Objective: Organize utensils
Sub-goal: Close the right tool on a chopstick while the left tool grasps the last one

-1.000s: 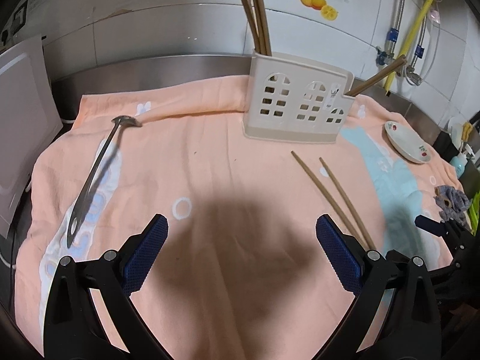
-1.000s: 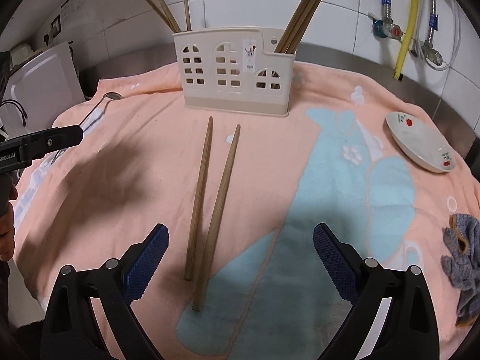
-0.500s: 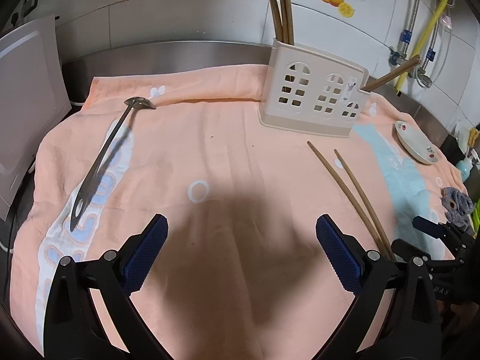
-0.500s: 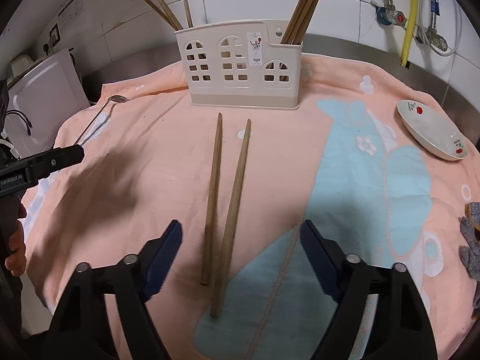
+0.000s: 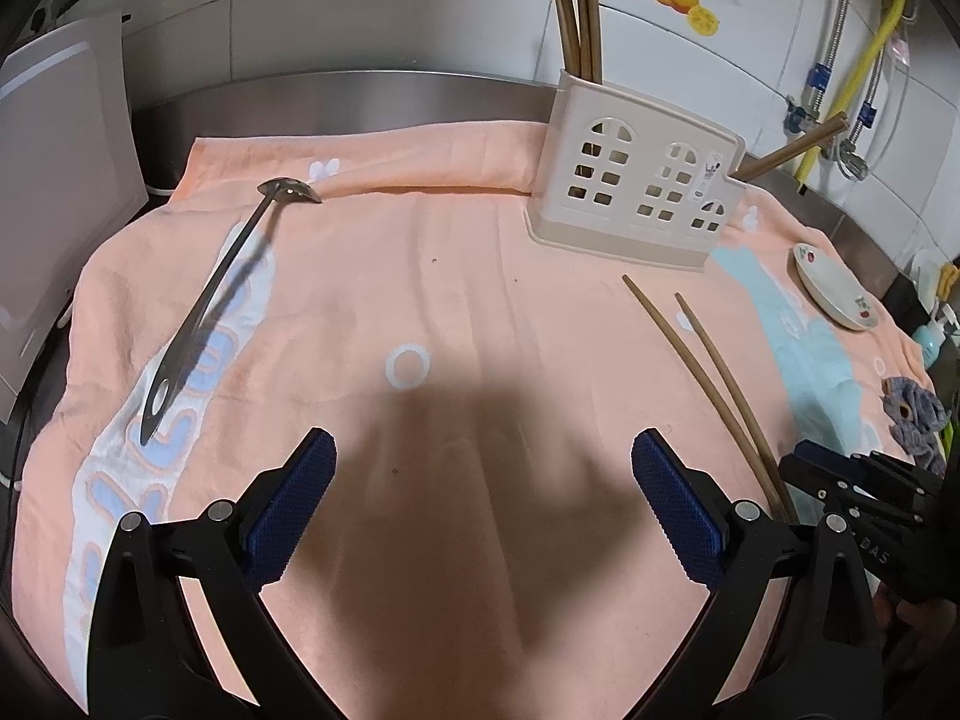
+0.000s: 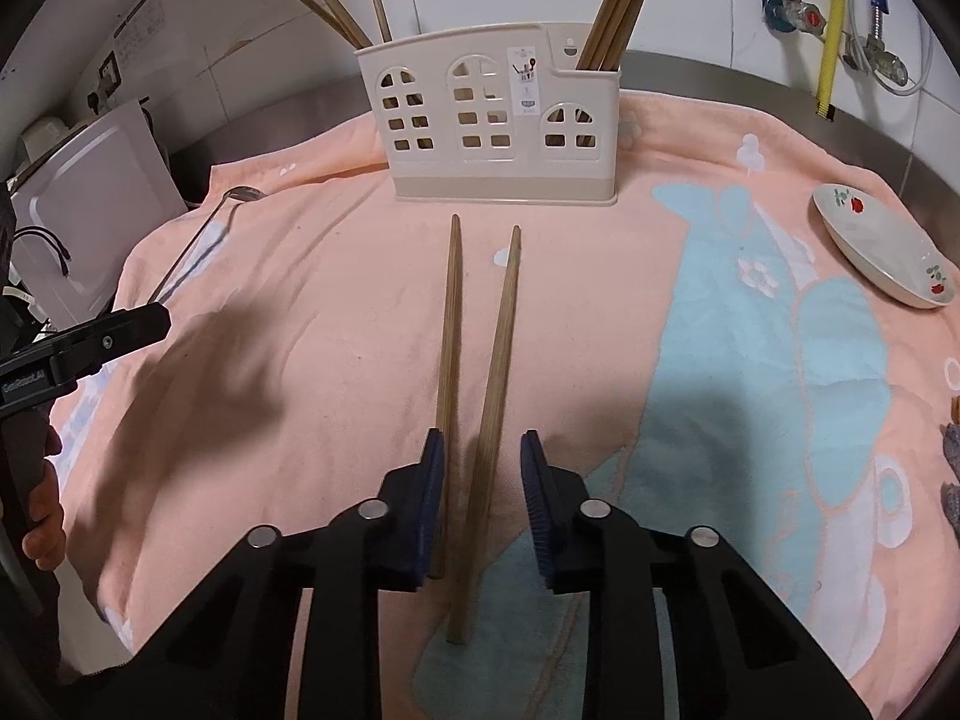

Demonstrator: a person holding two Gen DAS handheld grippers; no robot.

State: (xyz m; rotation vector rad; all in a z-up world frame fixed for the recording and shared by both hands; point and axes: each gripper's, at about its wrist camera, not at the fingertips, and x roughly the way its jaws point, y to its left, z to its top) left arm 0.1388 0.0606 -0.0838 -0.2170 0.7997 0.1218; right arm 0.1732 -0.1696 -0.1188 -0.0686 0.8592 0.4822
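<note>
Chopsticks [image 6: 474, 372], two loose wooden ones, are lying side by side on a peach towel [image 6: 312, 312] covering the surface, tips pointing toward the cream holder [image 6: 498, 138], which is standing just beyond them with more sticks already upright in its end compartments. The right claw [image 6: 480, 480] is straddling the pair near their thick ends, jaws narrowed to a slim gap with both sticks between the blue pads; whether the pads are actually pressing the wood is hard to say from this angle, since the left pad appears to be touching one stick while the right one is sitting slightly clear.

The left claw [image 5: 480, 492] is hovering wide open over bare towel, gripping nothing, with a steel ladle [image 5: 222, 294] lying off to its left, bowl end toward the wall. A small dish [image 6: 882, 252] is resting at the towel's right edge.

Light, stiff and smooth, the sticks are looking likely to roll or scissor apart under a pinch, and the soft cloth beneath is giving the pads little to press against. Taking hold at the thick ends, as the claw is placed now, is looking sensible: it is leaving the slim tips free to drop into a compartment.
</note>
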